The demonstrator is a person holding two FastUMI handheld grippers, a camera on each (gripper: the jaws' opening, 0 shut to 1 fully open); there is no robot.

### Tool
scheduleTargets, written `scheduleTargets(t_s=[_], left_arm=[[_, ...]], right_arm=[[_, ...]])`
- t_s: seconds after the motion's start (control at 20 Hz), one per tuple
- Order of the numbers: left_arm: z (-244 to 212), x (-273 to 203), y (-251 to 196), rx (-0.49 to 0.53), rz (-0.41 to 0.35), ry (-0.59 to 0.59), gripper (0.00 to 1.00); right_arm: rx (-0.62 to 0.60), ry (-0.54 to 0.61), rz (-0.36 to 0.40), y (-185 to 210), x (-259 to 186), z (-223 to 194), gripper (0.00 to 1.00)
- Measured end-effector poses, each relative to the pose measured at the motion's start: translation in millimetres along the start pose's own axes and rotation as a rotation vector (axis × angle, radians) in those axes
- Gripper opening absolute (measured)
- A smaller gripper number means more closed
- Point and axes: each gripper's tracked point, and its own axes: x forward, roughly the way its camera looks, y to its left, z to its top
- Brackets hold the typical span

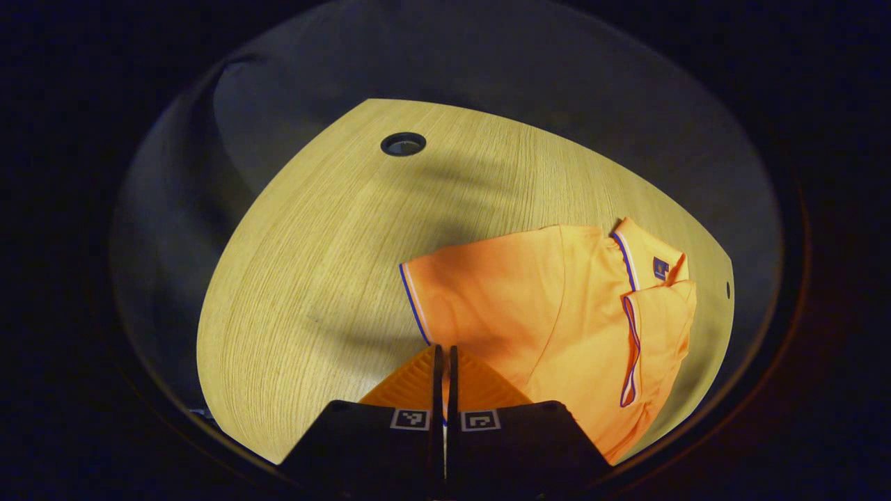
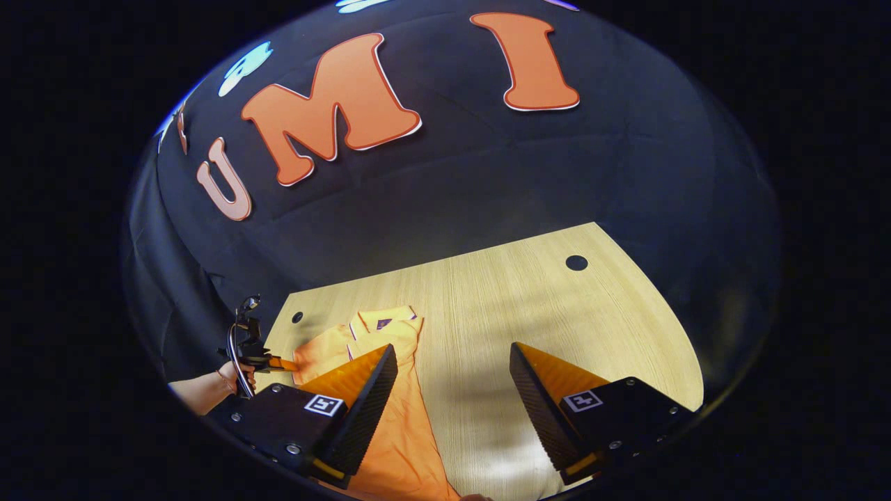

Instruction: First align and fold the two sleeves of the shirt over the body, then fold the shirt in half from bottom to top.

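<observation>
Shirt (image 1: 557, 306) lies on the wooden counter (image 1: 313, 278), one sleeve (image 1: 654, 334) already over the body. Left gripper (image 1: 444, 362) has its fingers pressed narrow, seemingly pinching fabric; right gripper (image 2: 452, 390) hangs wide. Best draw the held sleeve flat, edges aligned.

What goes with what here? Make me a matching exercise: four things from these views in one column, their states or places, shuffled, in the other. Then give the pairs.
Things
1. left gripper
2. right gripper
3. shirt
4. hole

States or places
A. fingers wide apart, above the table
B. set in bare wood, apart from the cloth
C. fingers together, at a sleeve's edge
D. orange, lying on the table

Pairs: 1-C, 2-A, 3-D, 4-B
</observation>
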Motion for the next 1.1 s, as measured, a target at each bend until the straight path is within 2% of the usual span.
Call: scheduleTargets(t_s=[0.15, 0.3, 0.6, 1.0, 1.1], left_arm=[[20, -27, -17, -0.011, -0.058, -0.067, 0.01], [33, -51, -38, 0.040, -0.083, -0.106, 0.02], [19, -77, -121, 0.152, -0.202, -0.096, 0.02], [-15, -68, -217, 0.293, -0.260, -0.042, 0.02], [-28, -55, -228, 0.313, -0.250, -0.014, 0.02]], right_arm=[[-0.005, -0.012, 0.004, 0, 1, 3, 0.99], [0.001, -0.020, 0.033, 9, 2, 7, 0.99], [-0.007, -0.039, 0.049, 7, 0, 13, 0.99], [0.009, -0.060, 0.012, -4, -4, 19, 0.99], [0.021, -0.060, -0.002, -5, -5, 19, 0.99]])
